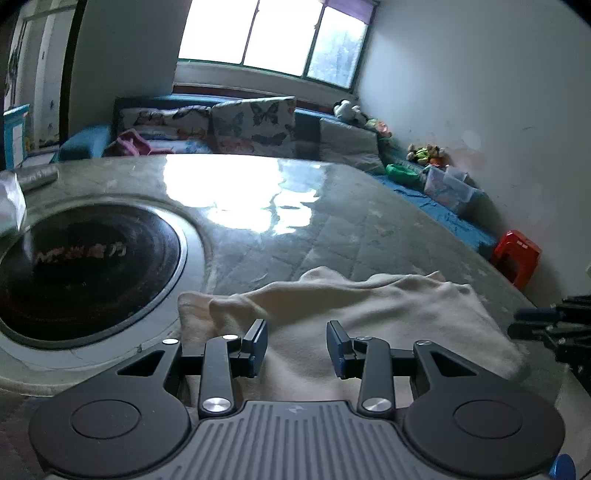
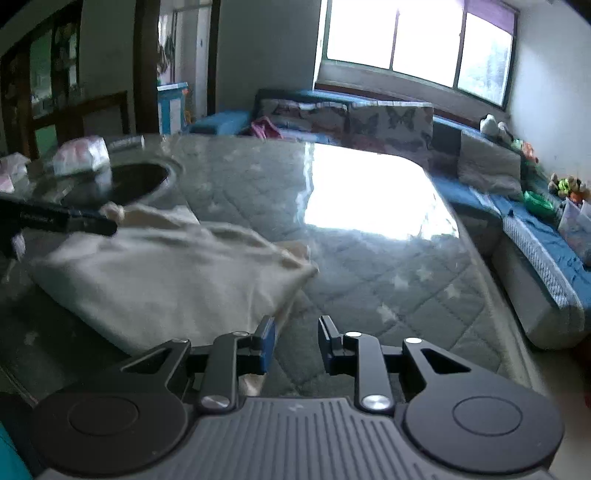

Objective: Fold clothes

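Glossy quilted table holds cream garment below bright window.

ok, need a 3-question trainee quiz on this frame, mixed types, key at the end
1. True or false: the left claw is clamped on the cream garment.
2. Multiple choice: where does the garment lie relative to the round black inset in the table?
A. Inside it
B. Beside it, on the table surface
C. On the red stool
3. Fill in: the right claw sits near the garment's ____ edge, with its jaws ____.

Key
1. False: its jaws are apart, poised over the cloth.
2. B
3. Right edge; open, gripping nothing.
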`<state>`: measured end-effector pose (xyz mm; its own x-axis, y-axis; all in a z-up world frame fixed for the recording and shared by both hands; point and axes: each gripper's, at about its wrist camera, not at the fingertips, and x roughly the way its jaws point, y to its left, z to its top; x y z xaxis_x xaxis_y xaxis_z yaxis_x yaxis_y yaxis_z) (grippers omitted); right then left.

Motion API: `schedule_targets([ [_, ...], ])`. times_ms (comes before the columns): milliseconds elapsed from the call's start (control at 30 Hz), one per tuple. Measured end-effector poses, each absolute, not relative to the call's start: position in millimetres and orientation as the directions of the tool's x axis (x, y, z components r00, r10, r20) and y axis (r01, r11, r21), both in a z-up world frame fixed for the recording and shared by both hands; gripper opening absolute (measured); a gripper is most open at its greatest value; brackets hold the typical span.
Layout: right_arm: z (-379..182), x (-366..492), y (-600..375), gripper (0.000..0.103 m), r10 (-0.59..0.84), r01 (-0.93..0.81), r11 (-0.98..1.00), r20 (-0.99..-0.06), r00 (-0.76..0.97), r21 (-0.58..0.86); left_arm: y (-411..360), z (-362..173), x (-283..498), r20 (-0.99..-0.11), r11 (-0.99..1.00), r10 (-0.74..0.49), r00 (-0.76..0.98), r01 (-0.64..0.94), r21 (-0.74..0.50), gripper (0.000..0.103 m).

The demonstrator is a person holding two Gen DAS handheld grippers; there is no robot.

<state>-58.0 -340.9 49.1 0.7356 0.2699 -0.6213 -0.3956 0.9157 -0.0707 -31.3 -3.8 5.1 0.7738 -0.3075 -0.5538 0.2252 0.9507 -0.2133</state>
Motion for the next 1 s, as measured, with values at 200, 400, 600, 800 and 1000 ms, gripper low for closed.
schedule_targets([
  [200,48.5,-72.4,-317.6,0.025,0.376,-0.506,0.861,-0.607,0.700,-0.049,-12.0,12.1,-59.2,-0.531,0.938,-0.346,0.774,0.275,-0.211,0.038],
  [400,27.3,-80.6,-306.5,0.025,0.360,-0.543,0.835,-0.662,0.657,-0.085,-10.4,-5.6,-78.2,-0.564,0.945,-0.326,0.758,0.263,-0.194,0.038],
  [600,38.9,-82.6,-302.6,0.025,0.382,-0.554,0.829,-0.639,0.668,-0.083,-1.7,-6.7,-90.3,-0.547,0.950,-0.311,0.777,0.233,-0.209,0.038],
  [800,28.2,-73.7,-298.2,0.026,0.378,-0.558,0.827,-0.668,0.641,-0.067,12.7,-9.8,-95.8,-0.563,0.961,-0.268,0.782,0.174,-0.216,0.038],
  [1000,44.4,-72.1,-290.3,0.026,0.407,-0.587,0.806,-0.646,0.645,-0.078,21.5,-11.0,-100.3,-0.577,0.969,-0.234,0.783,0.137,-0.207,0.038],
])
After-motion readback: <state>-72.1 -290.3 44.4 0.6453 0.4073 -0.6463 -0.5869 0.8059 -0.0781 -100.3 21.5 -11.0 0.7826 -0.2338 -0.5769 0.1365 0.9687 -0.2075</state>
